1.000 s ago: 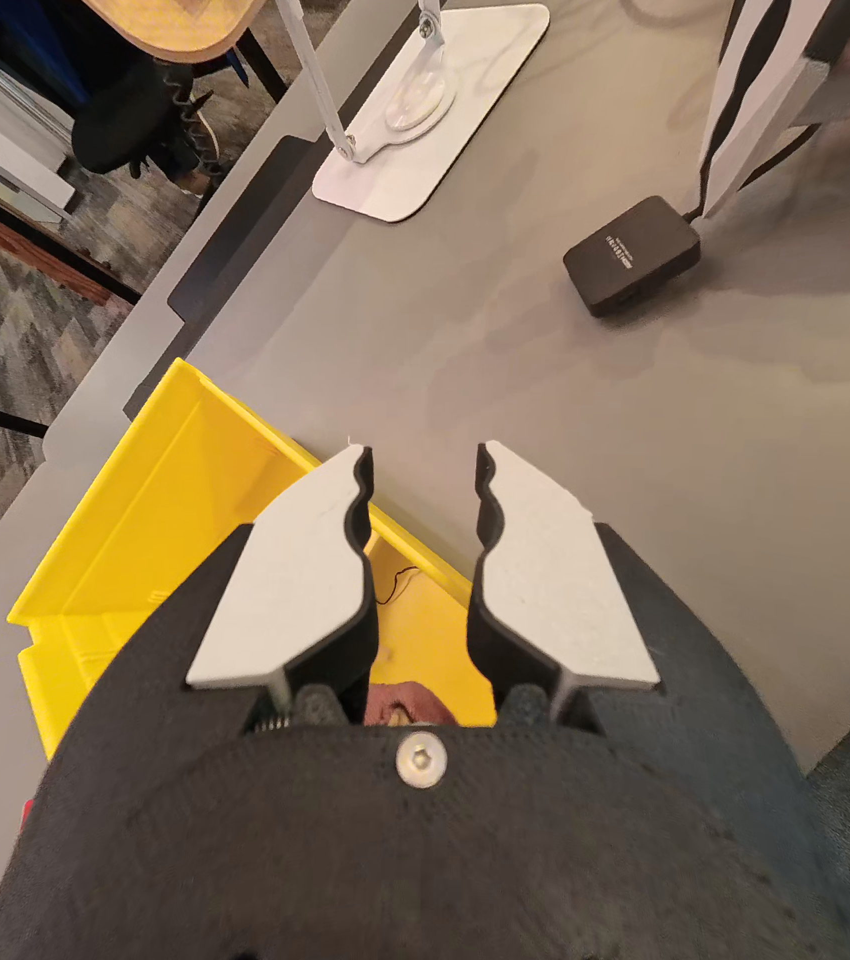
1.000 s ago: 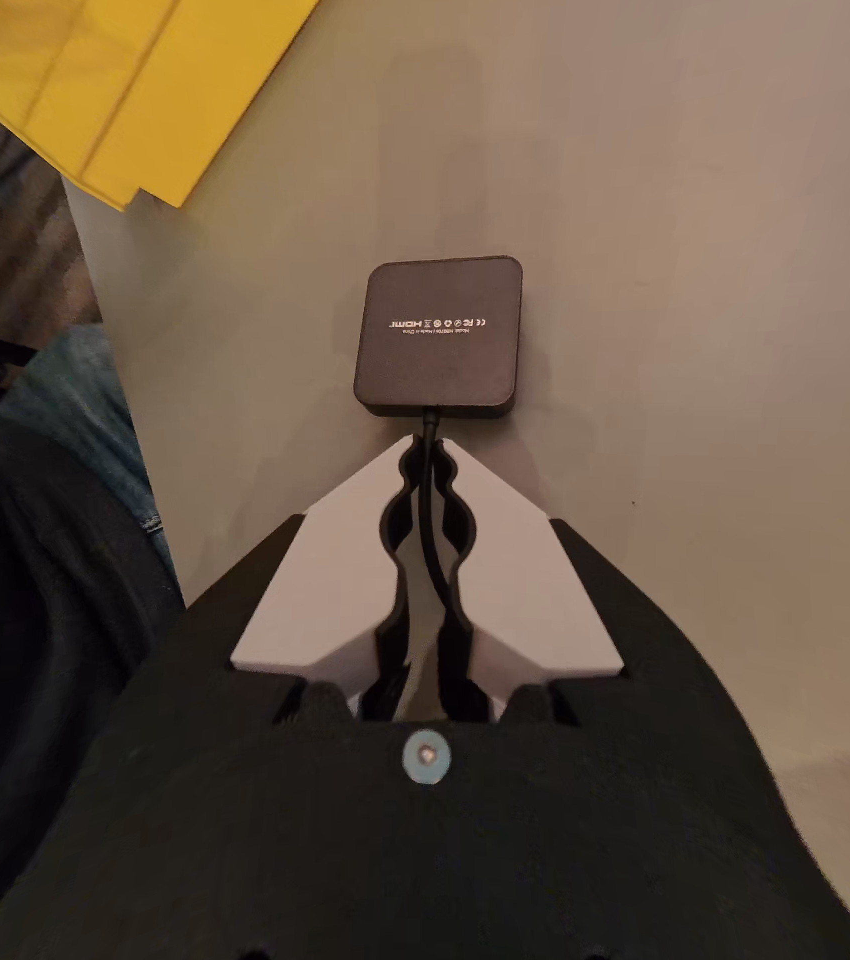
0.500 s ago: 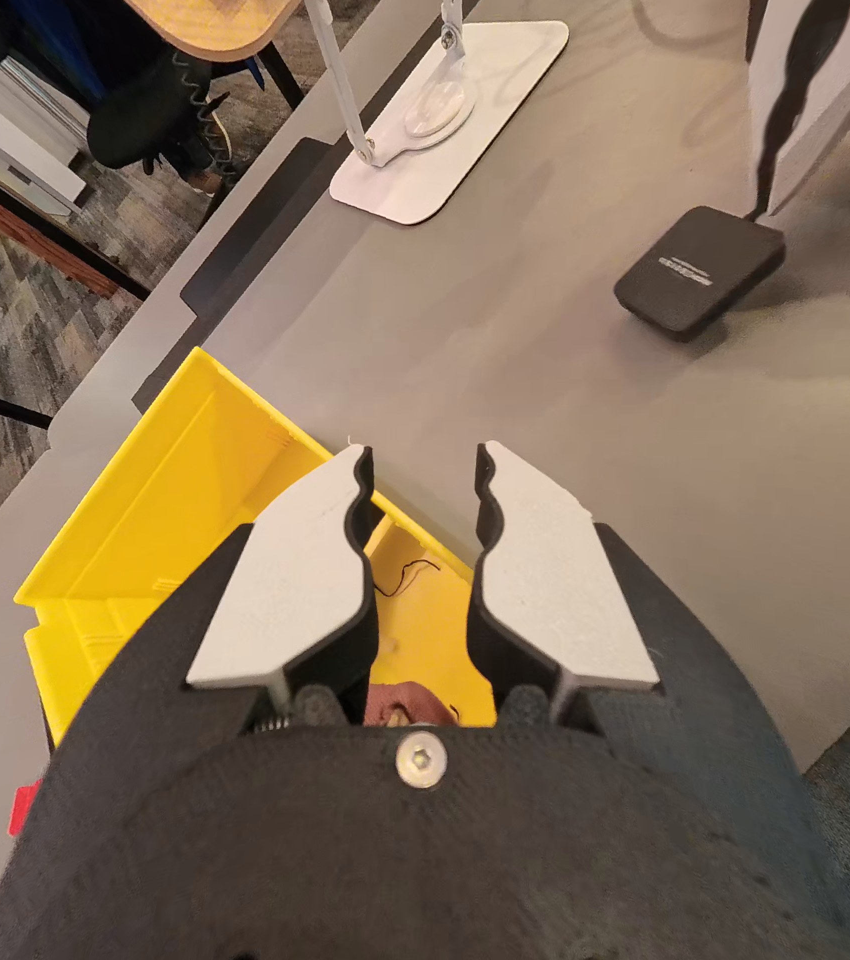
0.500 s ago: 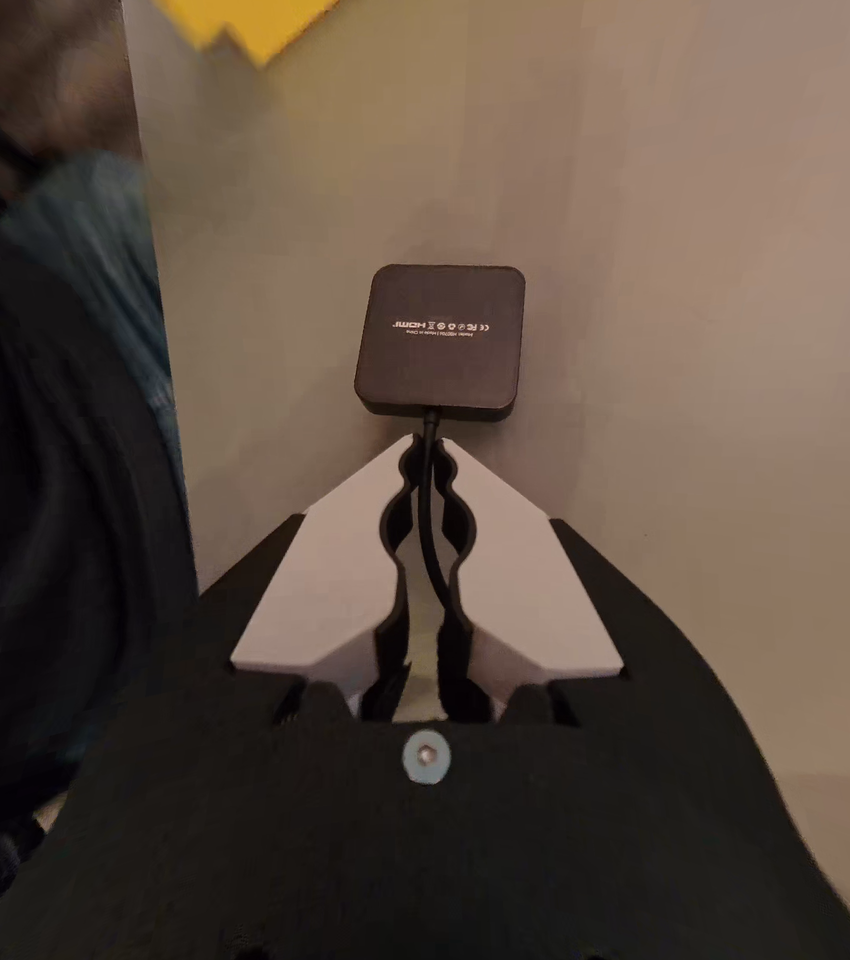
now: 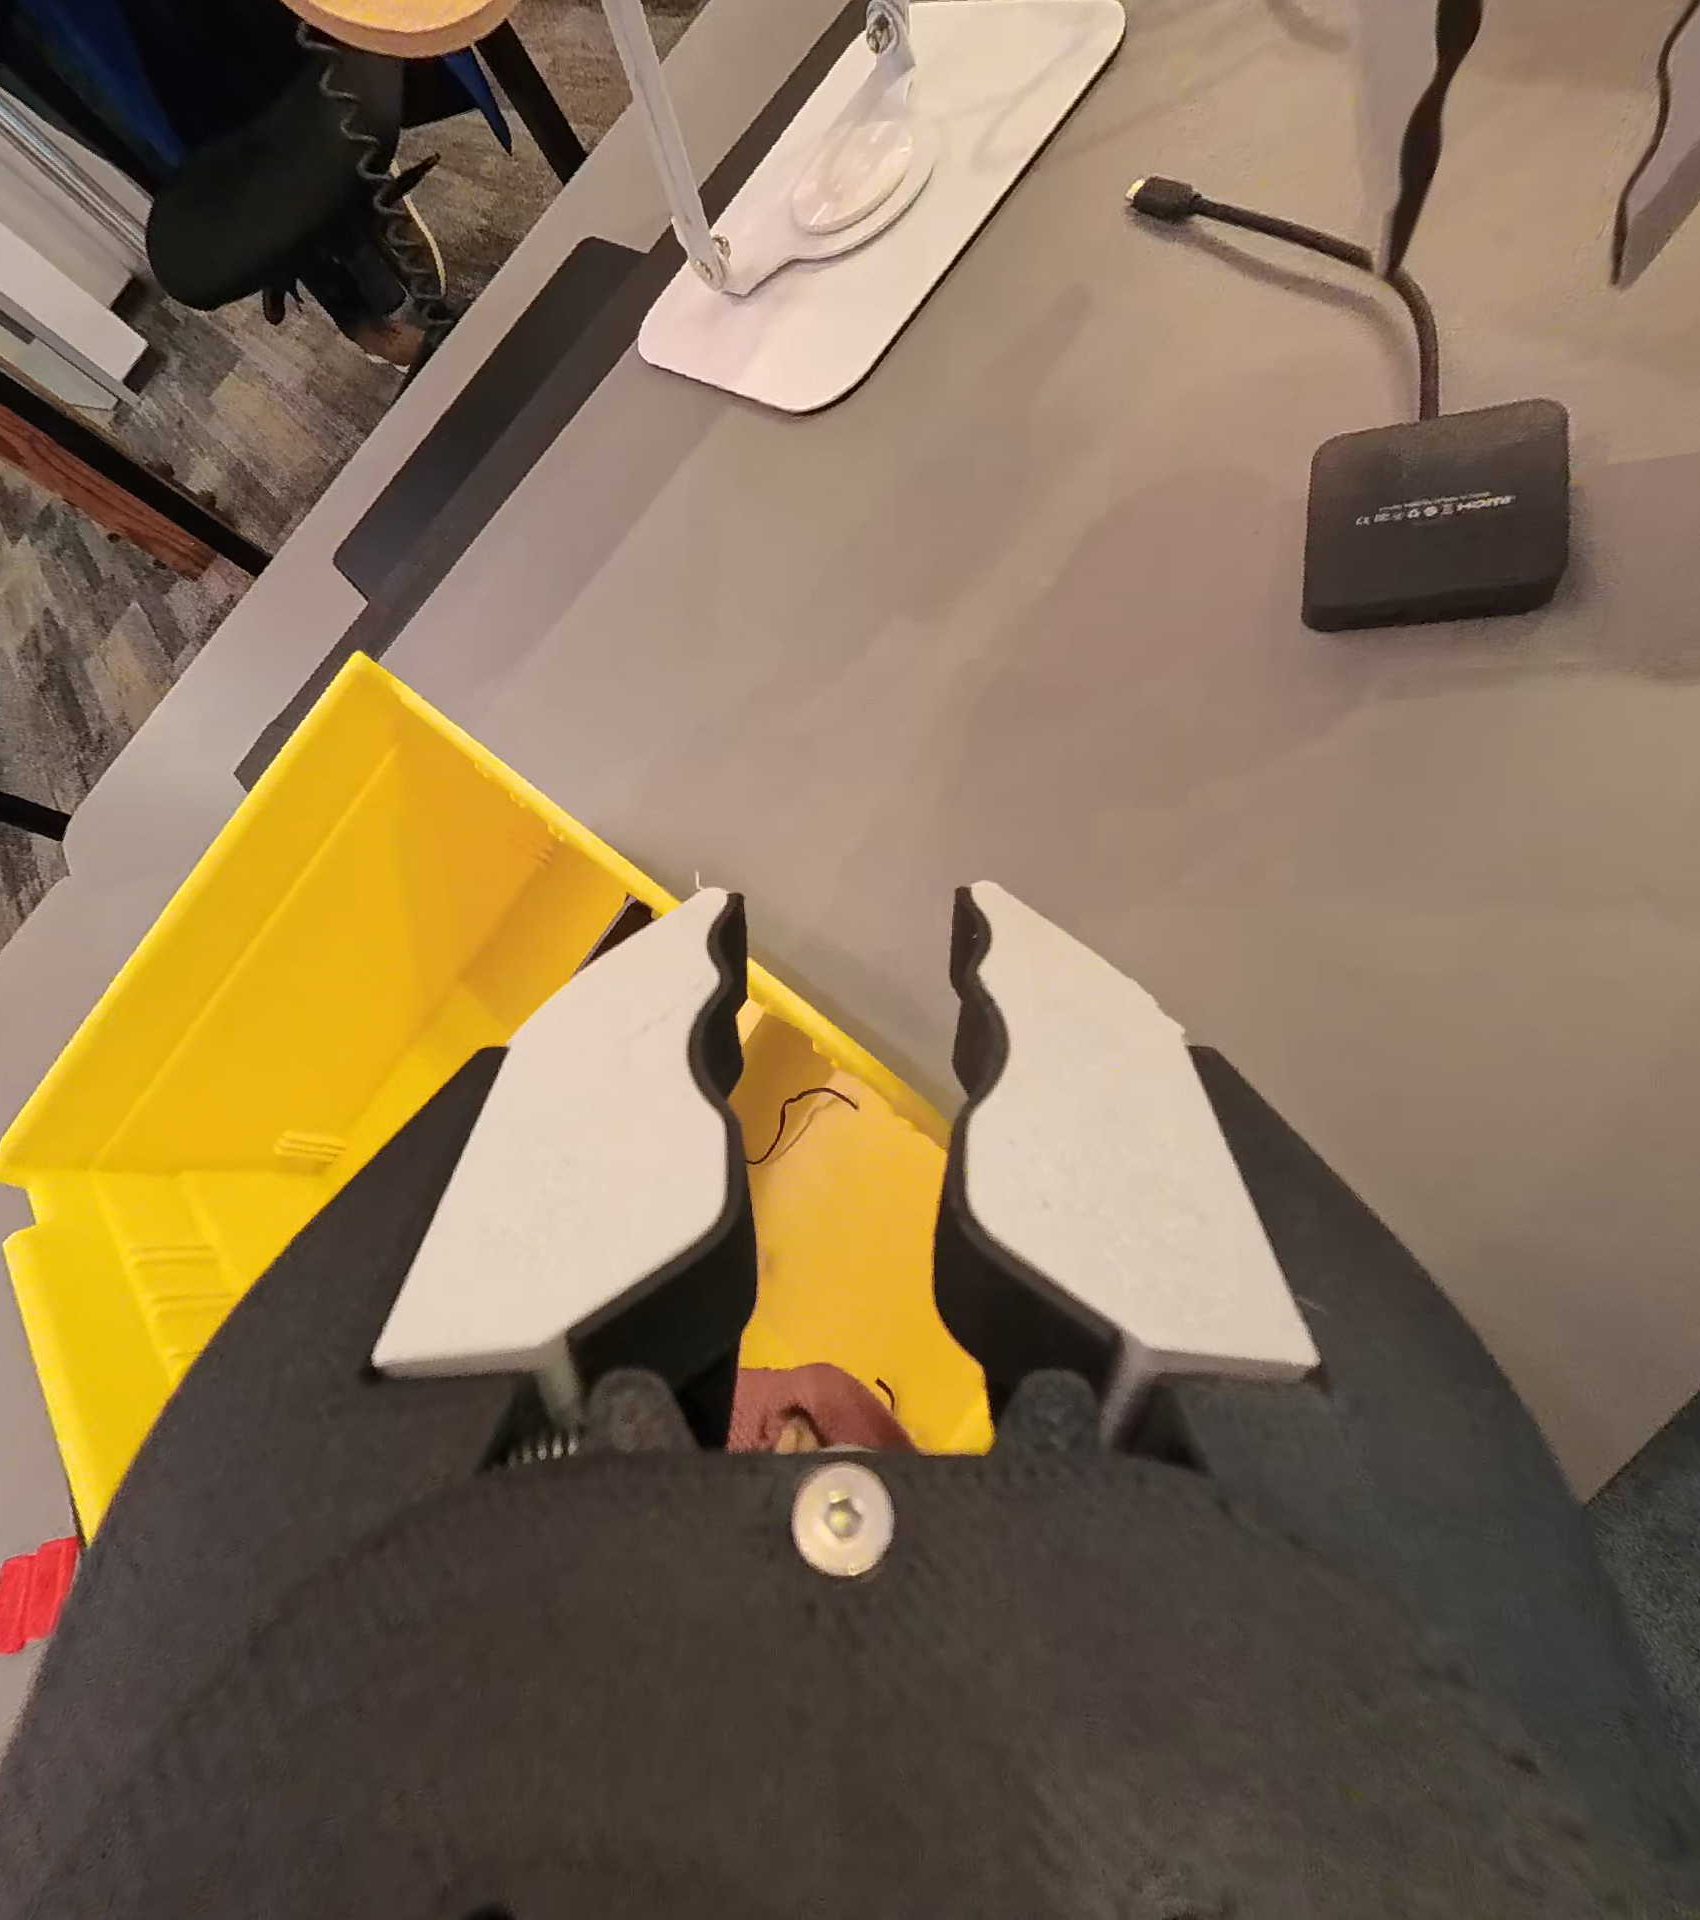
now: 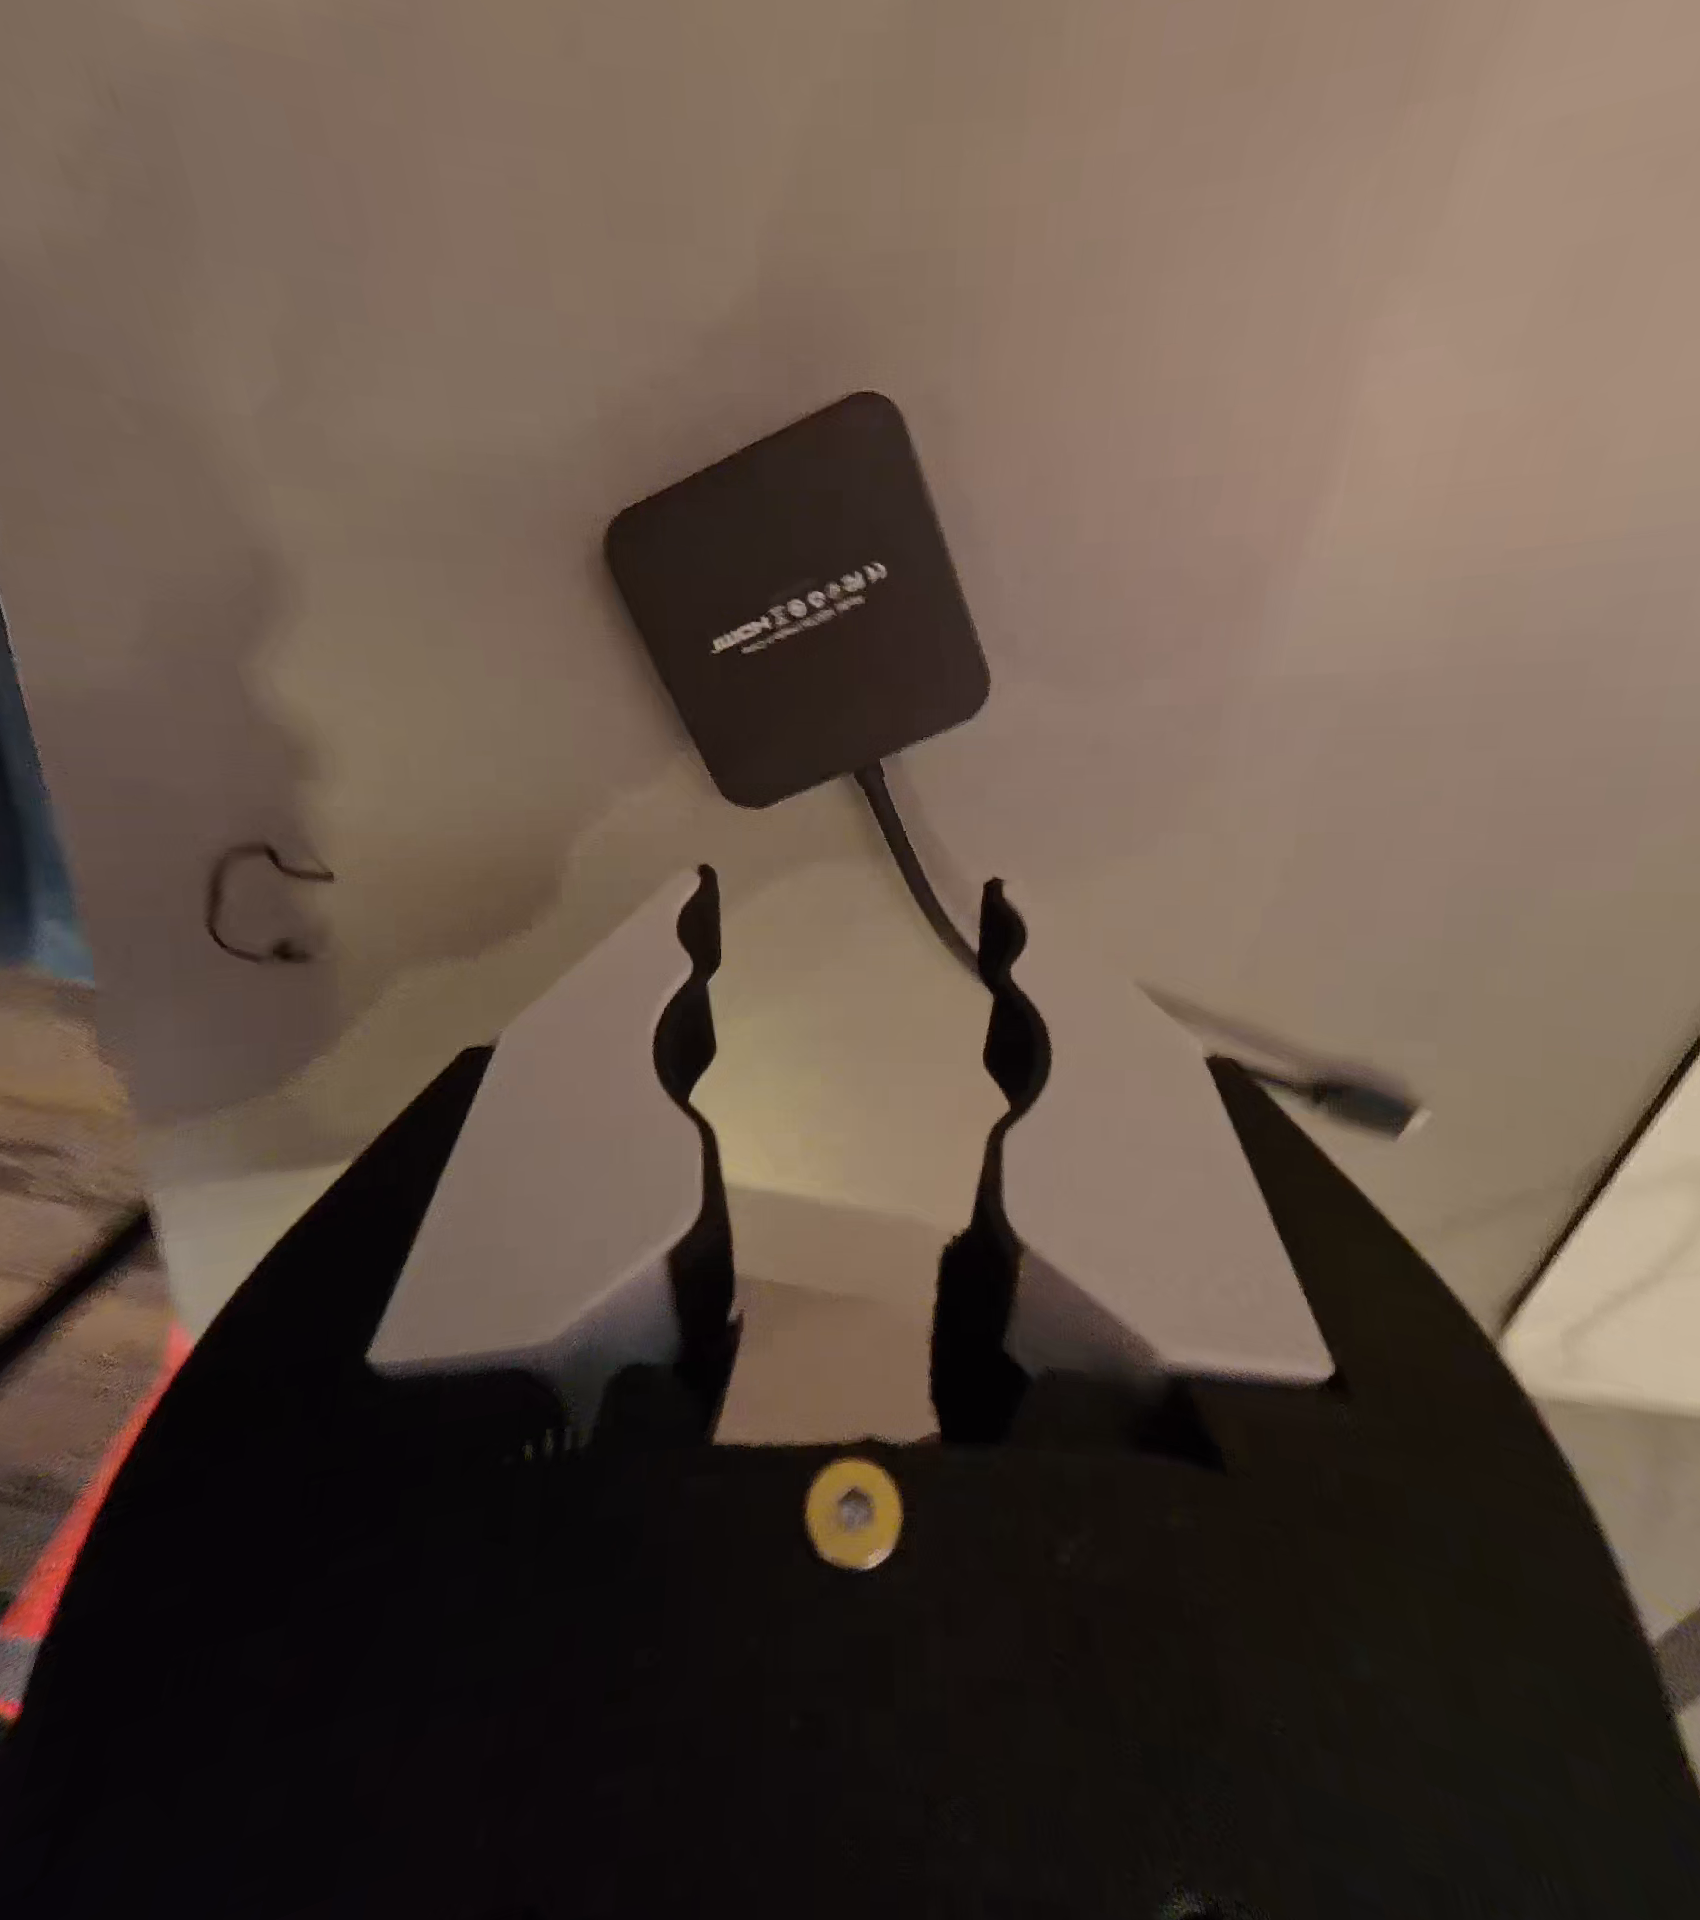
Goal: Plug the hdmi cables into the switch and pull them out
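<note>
A: Checking occlusions: right gripper (image 6: 848, 883) cut off at the top edge of the left wrist view; cable (image 6: 903, 847) passes behind its right-hand finger (image 6: 1116, 1122), plug (image 6: 1365, 1103) beyond is blurred

B: Switch (image 6: 797, 597)?

A: Flat on the table (image 6: 1345, 416), ahead of the right gripper's tips, corner-on; its cable runs back toward the tool, then bends off right. Nothing between the jaws, which stand wide apart

B: Left gripper (image 5: 848, 914)?

A: Parted too, empty, poised over the yellow bin (image 5: 285, 1039); switch well ahead to its right, beside a white lamp base (image 5: 887, 208)
</note>
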Demonstrator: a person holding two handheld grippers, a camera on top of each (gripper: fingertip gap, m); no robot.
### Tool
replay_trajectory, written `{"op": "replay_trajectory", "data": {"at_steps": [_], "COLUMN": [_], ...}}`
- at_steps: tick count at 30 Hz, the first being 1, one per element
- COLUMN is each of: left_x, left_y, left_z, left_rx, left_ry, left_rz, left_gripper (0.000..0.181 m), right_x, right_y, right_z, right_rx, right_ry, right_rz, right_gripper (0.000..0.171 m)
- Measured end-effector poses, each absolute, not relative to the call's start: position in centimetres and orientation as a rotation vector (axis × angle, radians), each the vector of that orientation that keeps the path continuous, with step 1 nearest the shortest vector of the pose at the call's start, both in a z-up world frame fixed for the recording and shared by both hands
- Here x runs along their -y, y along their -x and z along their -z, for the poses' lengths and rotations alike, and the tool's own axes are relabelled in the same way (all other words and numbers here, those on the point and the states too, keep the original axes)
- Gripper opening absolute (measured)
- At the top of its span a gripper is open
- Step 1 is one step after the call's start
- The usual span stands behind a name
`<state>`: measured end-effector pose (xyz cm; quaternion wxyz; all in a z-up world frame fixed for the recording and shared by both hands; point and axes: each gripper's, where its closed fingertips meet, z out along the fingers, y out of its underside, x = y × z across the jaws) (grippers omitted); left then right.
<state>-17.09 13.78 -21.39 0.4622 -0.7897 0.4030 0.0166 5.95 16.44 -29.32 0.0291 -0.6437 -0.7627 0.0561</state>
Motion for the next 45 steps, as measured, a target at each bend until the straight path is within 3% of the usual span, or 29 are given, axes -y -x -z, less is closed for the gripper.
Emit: {"op": "replay_trajectory", "data": {"at_steps": [2, 4, 10, 12, 15, 29, 32, 35, 45], "left_x": [-13.8, -13.9, -13.9, -13.8, -13.8, -13.9, -13.9, -13.9, -14.2], "left_y": [17.2, 17.3, 17.4, 17.3, 17.3, 17.2, 17.2, 17.2, 17.5], "left_z": [21.5, 21.5, 21.5, 21.5, 21.5, 21.5, 21.5, 21.5, 21.7], "left_rx": [-0.987, -0.977, -0.955, -0.960, -0.962, -0.958, -0.956, -0.955, -0.932], "left_ry": [1.945, 1.947, 1.955, 1.953, 1.950, 1.941, 1.942, 1.939, 1.947], "left_rz": [-0.038, -0.027, -0.003, -0.010, -0.015, -0.008, -0.008, -0.007, 0.022], "left_gripper": [0.036, 0.036, 0.036, 0.036, 0.036, 0.035, 0.035, 0.035, 0.035], "right_x": [-15.4, -13.9, -14.9, -14.9, -15.3, -11.2, -11.6, -11.9, -12.3], "right_y": [-4.6, -2.3, -2.5, -1.9, -2.0, -5.5, -6.2, -6.3, -7.6], "right_z": [28.9, 28.4, 32.7, 33.3, 33.0, 32.8, 32.8, 32.6, 32.1], "right_rx": [2.116, 1.860, 1.593, 1.552, 1.592, 2.561, 2.598, 2.511, 2.190], "right_ry": [2.164, 2.264, 2.418, 2.435, 2.389, 1.543, 1.579, 1.709, 1.994], "right_rz": [-0.296, -0.475, -0.203, -0.264, -0.252, -0.357, -0.282, -0.253, -0.181], "right_gripper": [0.061, 0.054, 0.101, 0.100, 0.075, 0.073, 0.075, 0.094, 0.084]}}
